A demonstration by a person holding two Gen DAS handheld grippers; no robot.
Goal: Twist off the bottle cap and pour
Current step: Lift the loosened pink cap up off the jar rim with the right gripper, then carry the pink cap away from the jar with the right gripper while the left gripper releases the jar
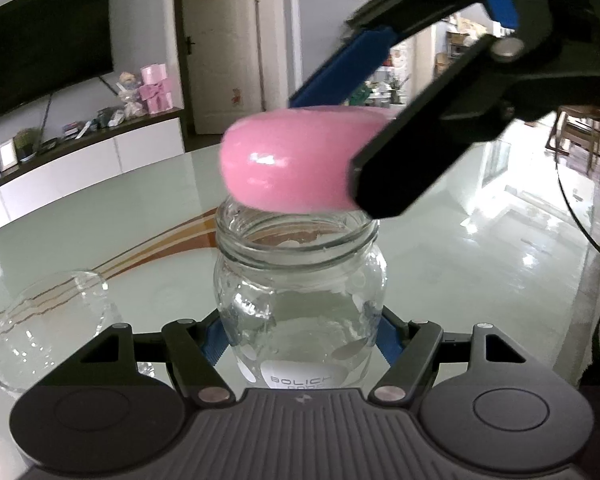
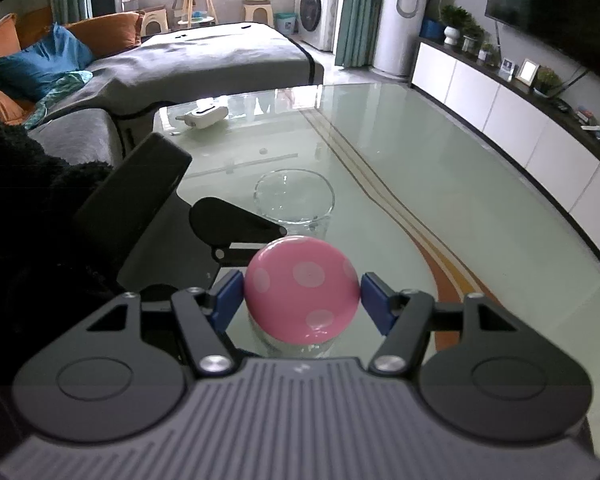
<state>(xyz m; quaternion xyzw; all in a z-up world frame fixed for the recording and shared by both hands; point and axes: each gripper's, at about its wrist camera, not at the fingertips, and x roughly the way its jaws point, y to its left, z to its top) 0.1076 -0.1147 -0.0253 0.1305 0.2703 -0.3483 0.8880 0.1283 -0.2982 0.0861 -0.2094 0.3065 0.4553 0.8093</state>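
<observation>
A clear glass jar [image 1: 300,304] with a white label stands on the glass table, and my left gripper [image 1: 302,334] is shut on its body, a blue pad on each side. The jar's threaded mouth [image 1: 296,240] is bare. Just above it, tilted, is the pink dotted cap [image 1: 288,164] [image 2: 302,296]. My right gripper [image 2: 302,300] [image 1: 330,142] is shut on the cap, reaching in from the upper right in the left wrist view. An empty drinking glass [image 2: 294,200] [image 1: 48,328] stands beside the jar, on its left in the left wrist view.
A pale green glass table [image 2: 420,168] with curved brown stripes carries everything. A white object [image 2: 204,116] lies at its far end. A dark fuzzy sleeve [image 2: 20,220] fills the left of the right wrist view. Around the table are a grey sofa [image 2: 204,60] and a white TV cabinet [image 2: 520,120].
</observation>
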